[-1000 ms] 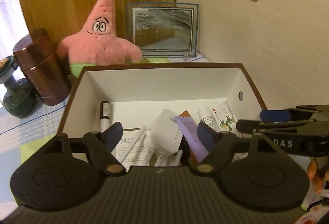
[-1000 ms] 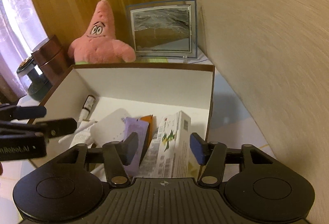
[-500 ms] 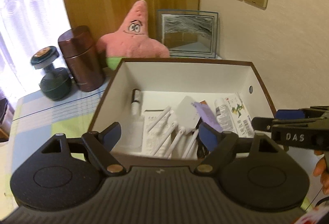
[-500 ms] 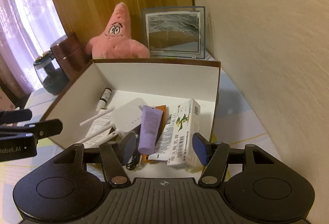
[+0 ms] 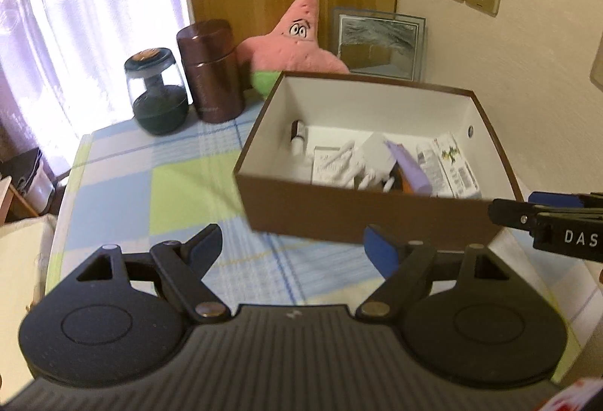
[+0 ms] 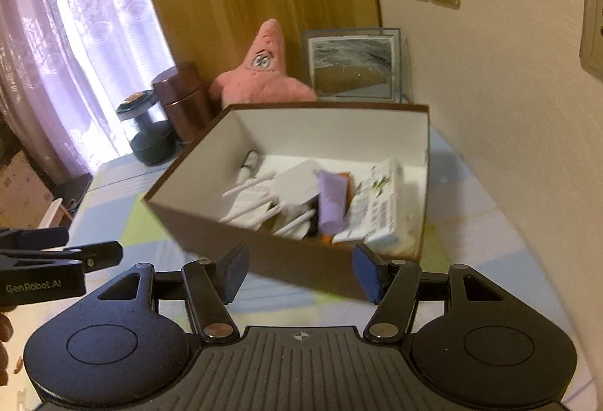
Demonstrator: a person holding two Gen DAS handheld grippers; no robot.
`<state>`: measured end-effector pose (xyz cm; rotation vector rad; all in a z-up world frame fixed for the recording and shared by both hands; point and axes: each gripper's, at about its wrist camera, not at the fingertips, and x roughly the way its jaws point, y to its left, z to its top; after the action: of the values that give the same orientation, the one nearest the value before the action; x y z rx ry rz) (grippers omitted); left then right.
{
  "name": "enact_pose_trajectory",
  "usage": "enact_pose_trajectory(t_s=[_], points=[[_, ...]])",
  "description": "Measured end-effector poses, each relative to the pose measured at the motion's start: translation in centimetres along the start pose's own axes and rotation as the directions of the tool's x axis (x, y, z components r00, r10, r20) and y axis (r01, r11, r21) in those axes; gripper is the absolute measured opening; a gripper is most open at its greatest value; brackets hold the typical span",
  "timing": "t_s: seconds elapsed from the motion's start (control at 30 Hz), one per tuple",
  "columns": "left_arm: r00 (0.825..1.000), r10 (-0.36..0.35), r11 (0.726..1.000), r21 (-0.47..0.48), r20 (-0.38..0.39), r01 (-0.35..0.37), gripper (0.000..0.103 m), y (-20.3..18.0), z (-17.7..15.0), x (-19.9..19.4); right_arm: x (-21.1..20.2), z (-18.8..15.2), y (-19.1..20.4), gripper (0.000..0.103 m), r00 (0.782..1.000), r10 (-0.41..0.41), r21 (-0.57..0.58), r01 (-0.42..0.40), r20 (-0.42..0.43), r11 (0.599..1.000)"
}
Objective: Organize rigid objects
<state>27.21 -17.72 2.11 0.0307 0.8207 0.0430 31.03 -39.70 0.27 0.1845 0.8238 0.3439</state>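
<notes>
A brown box [image 5: 339,215] with a white inside stands on the checked tablecloth by the wall; the right wrist view shows the same box [image 6: 286,264]. Inside lie a white router with antennas [image 6: 297,181], a purple tube [image 6: 331,201], a printed carton [image 6: 377,211] and a small bottle [image 5: 297,139]. My left gripper [image 5: 292,247] hangs open in front of the box's near wall, nothing between its fingers. My right gripper [image 6: 299,271] is open too, empty, just short of the box's near edge.
Behind the box sit a pink star plush [image 5: 297,45], a framed picture [image 5: 378,47], a brown canister [image 5: 211,71] and a dark glass jar [image 5: 156,90]. The wall runs close along the right. Checked cloth [image 5: 150,184] lies bare left of the box.
Both grippers have pulled back and up from over the box; its contents now lie beyond the fingertips. The left view has swung so the box sits to the right. Neither gripper carries anything.
</notes>
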Motion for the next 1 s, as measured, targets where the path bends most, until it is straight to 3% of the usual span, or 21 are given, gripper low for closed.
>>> enact_pose_trajectory(t_s=[0.47, 0.8, 1.0], points=[[1.0, -0.006, 1.0, 0.0, -0.028, 0.006, 0.08, 5.6, -8.1, -8.5, -5.3, -8.0, 8.2, 0.058, 0.995, 0.04, -0.017, -0.042, -0.096, 0.999], [0.997, -0.002, 1.0, -0.02, -0.078, 0.0, 0.079, 8.7, -14.6, -12.2, -7.8, -13.7, 13.4, 0.058, 0.988, 0.051, -0.066, -0.061, -0.148, 0.996], [0.996, 0.002, 1.0, -0.029, -0.086, -0.004, 0.079, 9.8, -16.9, -14.0, -8.8, -15.9, 15.5, 0.058, 0.985, 0.051, -0.092, -0.067, -0.165, 0.994]])
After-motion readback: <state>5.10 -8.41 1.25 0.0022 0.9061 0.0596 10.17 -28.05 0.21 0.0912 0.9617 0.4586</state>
